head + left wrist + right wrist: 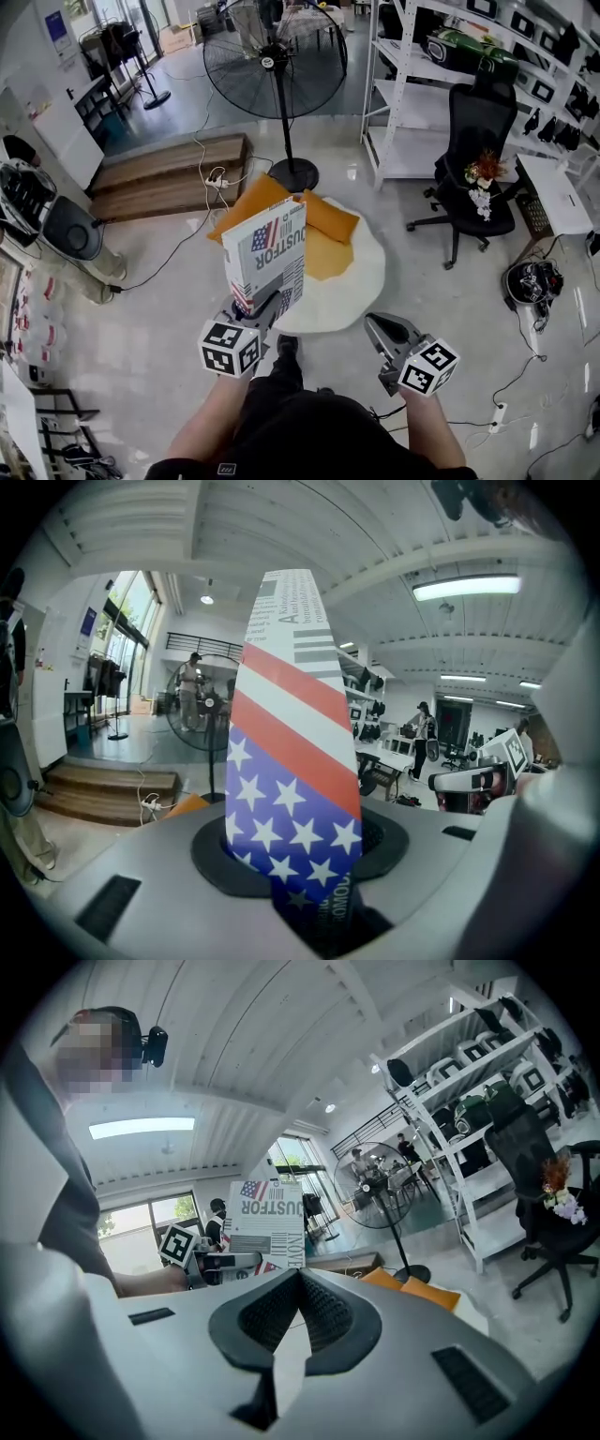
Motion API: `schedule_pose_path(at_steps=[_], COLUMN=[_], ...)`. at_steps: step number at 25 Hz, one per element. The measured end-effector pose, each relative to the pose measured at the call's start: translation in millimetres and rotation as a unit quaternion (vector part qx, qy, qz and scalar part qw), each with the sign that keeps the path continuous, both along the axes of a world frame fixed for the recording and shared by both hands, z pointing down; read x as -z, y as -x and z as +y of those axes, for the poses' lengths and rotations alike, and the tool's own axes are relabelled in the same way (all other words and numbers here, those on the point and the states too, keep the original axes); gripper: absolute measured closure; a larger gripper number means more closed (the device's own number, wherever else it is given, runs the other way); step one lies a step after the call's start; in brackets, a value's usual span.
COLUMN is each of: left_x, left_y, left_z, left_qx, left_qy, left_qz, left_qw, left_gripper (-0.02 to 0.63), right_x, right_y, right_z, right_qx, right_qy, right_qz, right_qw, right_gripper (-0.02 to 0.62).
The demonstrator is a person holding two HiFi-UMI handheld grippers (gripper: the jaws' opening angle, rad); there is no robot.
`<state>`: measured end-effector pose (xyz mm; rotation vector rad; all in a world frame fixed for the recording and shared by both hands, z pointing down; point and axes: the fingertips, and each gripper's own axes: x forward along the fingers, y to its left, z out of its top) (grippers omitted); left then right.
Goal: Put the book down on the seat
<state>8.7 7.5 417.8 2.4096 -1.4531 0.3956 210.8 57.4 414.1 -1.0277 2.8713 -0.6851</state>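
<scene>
A book (267,255) with a stars-and-stripes cover stands upright, and my left gripper (265,305) is shut on its lower edge. In the left gripper view the book (295,761) rises from between the jaws and fills the middle. It hangs over the near left edge of the round white seat (361,281), which carries orange cushions (328,220). My right gripper (375,323) is to the right of the book, near the seat's front edge, with its jaws shut and nothing between them. The right gripper view (300,1279) shows the pads meeting, with the book (267,1227) beyond them.
A big standing fan (275,66) is behind the seat. A black office chair (478,141) and white shelving (412,94) stand at the right, a wooden step (169,173) at the left. Cables and a helmet (532,281) lie on the floor.
</scene>
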Motion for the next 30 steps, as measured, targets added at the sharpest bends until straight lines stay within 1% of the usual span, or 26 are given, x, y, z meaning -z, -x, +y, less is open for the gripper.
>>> schedule_pose_path(at_steps=[4, 8, 11, 18, 21, 23, 26, 30], left_x=[-1.2, -5.7, -5.7, -13.2, -19.5, -24.1, -28.0, -32.6], left_y=[2.3, 12.0, 27.0, 64.8, 79.0, 84.6, 83.9, 74.4], left_z=[-40.7, -92.4, -129.1, -196.9, -216.0, -226.1, -233.2, -236.6], left_qx=[-0.018, -0.034, -0.047, -0.087, -0.094, -0.094, -0.095, -0.097], left_qy=[-0.001, 0.003, 0.004, 0.011, 0.017, 0.024, 0.031, 0.042], left_qz=[0.009, 0.017, 0.024, 0.034, 0.038, 0.040, 0.044, 0.044], left_qw=[0.9998, 0.9993, 0.9986, 0.9956, 0.9948, 0.9945, 0.9941, 0.9934], left_gripper=[0.443, 0.443, 0.445, 0.445, 0.445, 0.445, 0.445, 0.446], right_x=[0.5, 0.5, 1.3, 5.7, 4.2, 2.9, -0.1, -0.4], right_y=[5.6, 17.0, 38.7, 97.3, 117.9, 124.2, 122.2, 109.4], right_z=[-34.8, -81.7, -114.9, -189.1, -206.6, -214.2, -219.8, -227.7], right_qx=[-0.018, -0.037, -0.042, -0.056, -0.054, -0.055, -0.057, -0.069], right_qy=[0.003, 0.008, 0.011, 0.022, 0.024, 0.027, 0.034, 0.032], right_qz=[0.007, 0.015, 0.015, 0.023, 0.029, 0.032, 0.037, 0.030], right_qw=[1.000, 0.999, 0.999, 0.998, 0.998, 0.998, 0.997, 0.997], right_gripper=[0.580, 0.580, 0.580, 0.580, 0.580, 0.580, 0.580, 0.580])
